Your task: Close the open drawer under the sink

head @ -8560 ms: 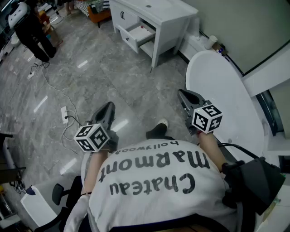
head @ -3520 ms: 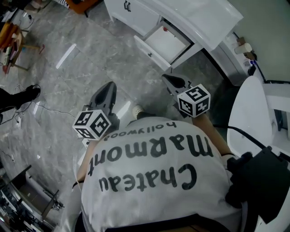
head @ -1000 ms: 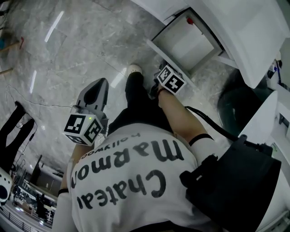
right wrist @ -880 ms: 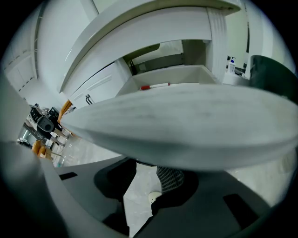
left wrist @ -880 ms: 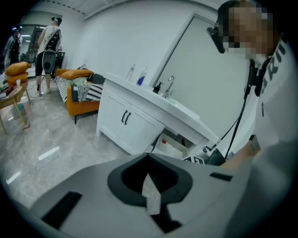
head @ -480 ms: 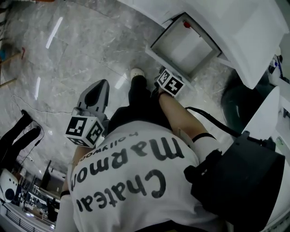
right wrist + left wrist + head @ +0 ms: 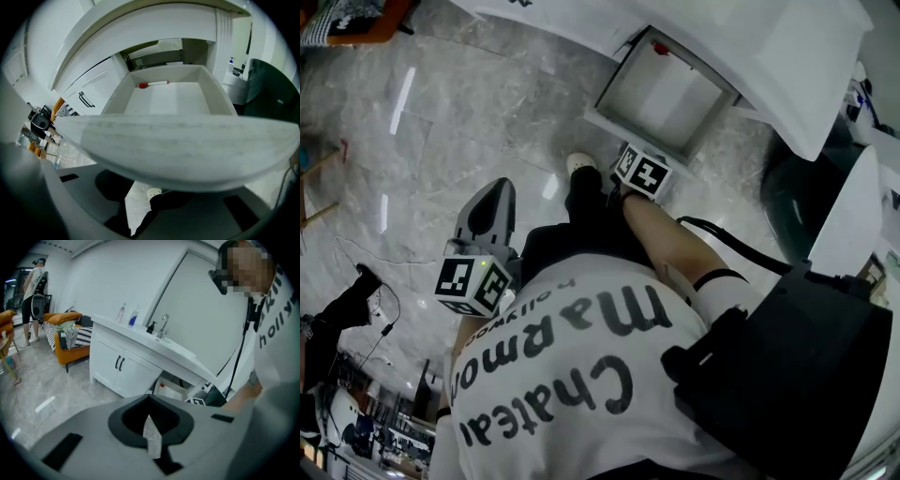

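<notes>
The white drawer stands pulled out under the sink counter, and a red-capped marker lies at its back. The drawer's front panel fills the right gripper view, right against my right gripper. Its jaws stand slightly apart below the panel, their tips hidden by it, with nothing between them. In the head view the right gripper's marker cube sits at the drawer's front edge. My left gripper hangs over the floor to the left, shut and empty, pointing toward the cabinet.
White cabinet doors with black handles are left of the drawer; a faucet and bottles stand on the counter. A dark round bin and a white table are to the right. My shoe is before the drawer. Another person stands far off.
I walked up from across the room to the sink cabinet. Over the last second the right gripper stayed at the drawer front, the left gripper shifted a little; the drawer stays open.
</notes>
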Motion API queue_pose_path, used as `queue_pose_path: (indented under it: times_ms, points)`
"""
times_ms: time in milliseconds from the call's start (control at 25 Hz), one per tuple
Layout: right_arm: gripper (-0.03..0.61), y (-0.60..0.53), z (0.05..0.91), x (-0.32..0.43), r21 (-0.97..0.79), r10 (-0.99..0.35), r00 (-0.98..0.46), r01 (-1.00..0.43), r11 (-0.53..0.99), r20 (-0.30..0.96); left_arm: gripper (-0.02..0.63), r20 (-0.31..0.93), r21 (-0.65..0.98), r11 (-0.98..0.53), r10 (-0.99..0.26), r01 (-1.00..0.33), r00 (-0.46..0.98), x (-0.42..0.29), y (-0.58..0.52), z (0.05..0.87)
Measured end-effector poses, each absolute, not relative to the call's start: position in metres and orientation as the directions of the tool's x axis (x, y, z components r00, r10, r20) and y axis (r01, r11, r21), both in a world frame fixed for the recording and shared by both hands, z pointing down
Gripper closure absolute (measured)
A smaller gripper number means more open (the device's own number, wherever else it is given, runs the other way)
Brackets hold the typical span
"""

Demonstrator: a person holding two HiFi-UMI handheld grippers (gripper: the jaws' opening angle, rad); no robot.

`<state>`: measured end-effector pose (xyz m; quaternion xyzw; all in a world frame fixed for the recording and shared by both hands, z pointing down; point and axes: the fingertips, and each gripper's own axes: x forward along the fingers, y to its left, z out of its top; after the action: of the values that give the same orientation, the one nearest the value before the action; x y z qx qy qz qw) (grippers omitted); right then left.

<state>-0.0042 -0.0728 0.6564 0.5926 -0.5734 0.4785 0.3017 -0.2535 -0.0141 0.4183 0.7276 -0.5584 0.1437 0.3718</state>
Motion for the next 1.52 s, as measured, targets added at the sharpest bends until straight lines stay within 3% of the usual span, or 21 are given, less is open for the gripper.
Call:
queue_pose_path:
  times_ms: [680, 1520]
  points:
    - [0.448, -0.078, 0.658, 0.002, -0.191, -0.357, -0.099, -0.954, -0.231, 0.929, 0.604, 0.624, 0.366, -0.118, -0.705, -0.923, 0.337, -0.250, -0.023, 0.418]
    - [0.451, -0.079, 0.653, 0.002, -0.157, -0.389, -0.084, -0.975, -0.159, 0.917, 0.604, 0.612, 0.347, -0.154, -0.710, -0.925, 0.348, -0.244, -0.032, 0.420]
